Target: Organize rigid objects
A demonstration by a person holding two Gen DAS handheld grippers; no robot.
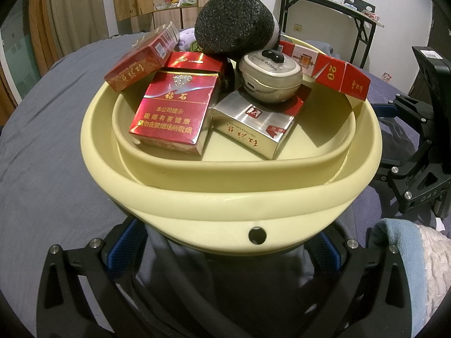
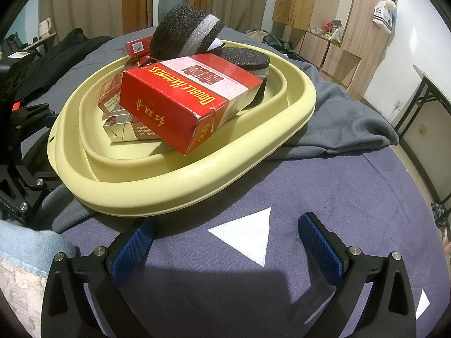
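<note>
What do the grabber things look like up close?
Each hand-held gripper is a black frame with two spread arms, silver round screw heads, and blue pads with a bumpy texture on the fingers. The right hand-held gripper shows this best. On the left hand-held gripper black cables run between the arms, and the right one's side bears white letters, "DAS".

The right gripper (image 2: 225, 242) hangs open at the bottom of the frame over a blue cloth (image 2: 324, 191). Above it, left of centre, a pale yellow basin (image 2: 174, 188) holds a red Double Happiness box (image 2: 180, 107), smaller packs and black foam discs (image 2: 183, 33).
</note>
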